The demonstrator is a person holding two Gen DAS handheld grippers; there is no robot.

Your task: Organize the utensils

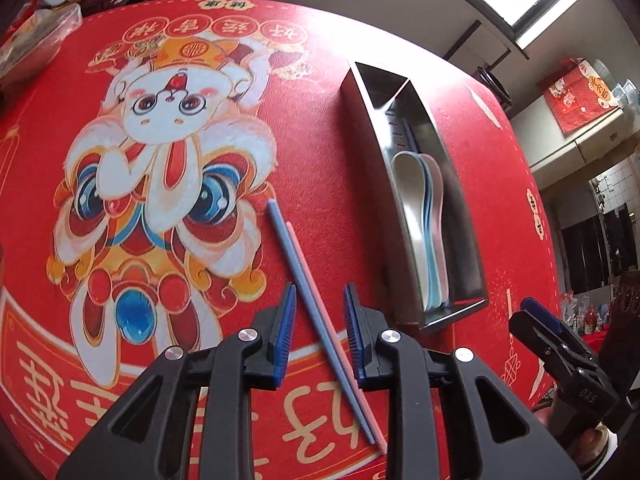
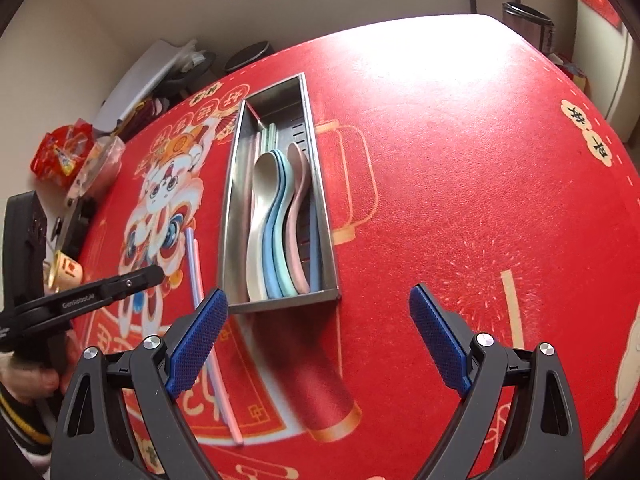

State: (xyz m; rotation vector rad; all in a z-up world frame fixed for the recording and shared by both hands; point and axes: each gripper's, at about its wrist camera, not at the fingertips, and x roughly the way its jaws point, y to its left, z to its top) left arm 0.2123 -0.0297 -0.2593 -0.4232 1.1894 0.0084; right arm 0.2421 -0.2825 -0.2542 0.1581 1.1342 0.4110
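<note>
My left gripper (image 1: 320, 304) straddles the blue and pink chopsticks (image 1: 320, 312) with jaws narrowly parted — nothing held. Chopsticks lie loose beside the steel tray (image 2: 236, 184), spoons (image 2: 276, 216) inside. Right gripper (image 2: 316, 328) wide, idle. Risk — closing off-centre pinches one stick, the other rolls away.
</note>
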